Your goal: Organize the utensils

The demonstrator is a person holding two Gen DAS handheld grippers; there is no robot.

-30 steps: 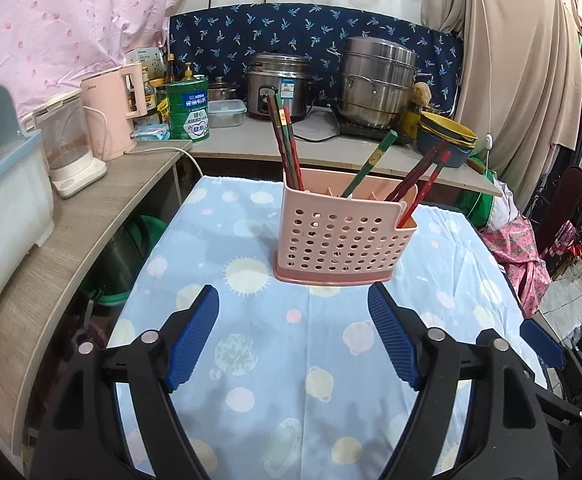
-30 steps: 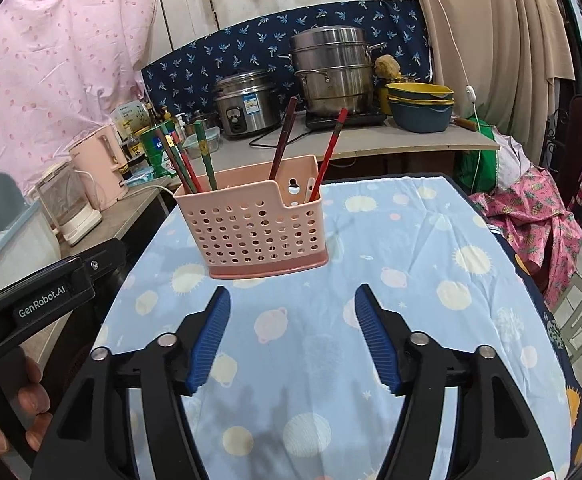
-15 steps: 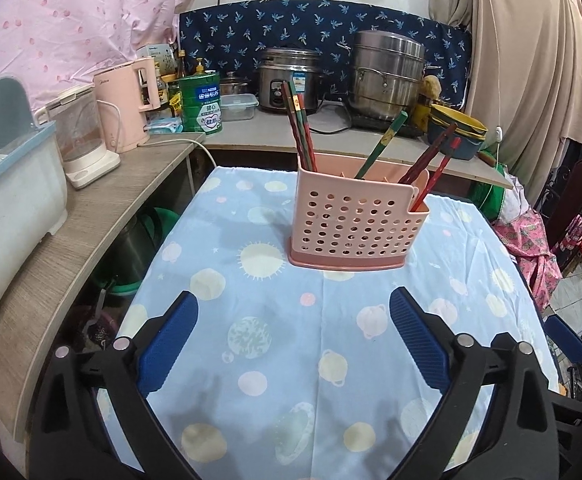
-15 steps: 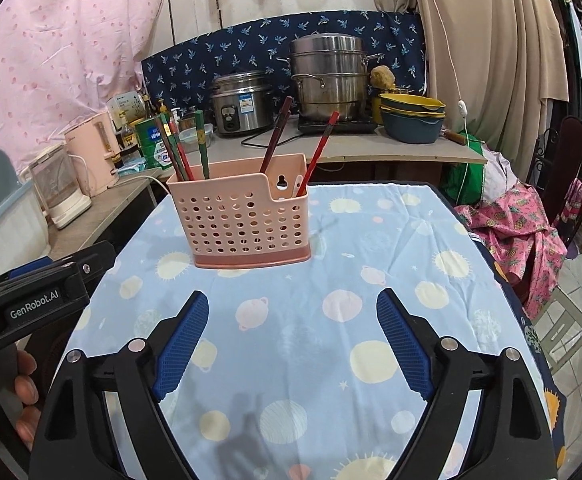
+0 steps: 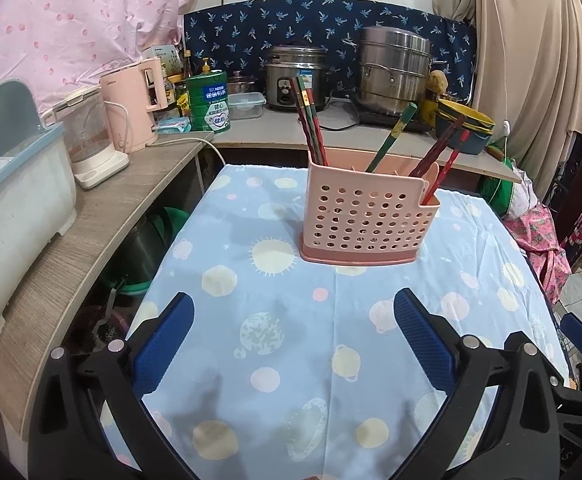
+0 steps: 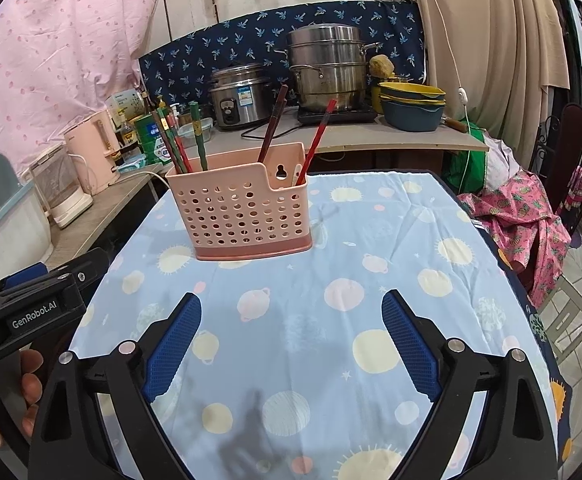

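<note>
Left wrist view, nearest first: my left gripper (image 5: 289, 312) has its blue pads (image 5: 163, 346) spread wide and its jaws are opening, with nothing between them but the planet-print tablecloth (image 5: 291, 360). From the right wrist view, my right gripper (image 6: 291, 312) is the same, jaws opening and empty above the cloth. At that view's left edge I see the left gripper's black body with a hand (image 6: 27, 384) wrapped round its handle.

Beyond both, well apart from the pads, the pink perforated utensil holder (image 5: 367, 220) stands upright on the cloth, its long side running across my view. Chopsticks stand in it, tips down and handles up. A dark red and green bundle (image 5: 311, 124) at the left end leans up and to the left. One green chopstick (image 5: 391, 136) in the middle leans right. Red chopsticks (image 5: 443, 156) in the lower right compartment lean right too.

Farther back, a wooden counter (image 5: 91, 216) along the left carries a pink kettle (image 5: 135, 108) and a green tin (image 5: 209, 100). On the rear shelf sit a rice cooker (image 5: 295, 76), a steel steamer pot (image 5: 395, 72) and stacked bowls (image 5: 465, 128).
</note>
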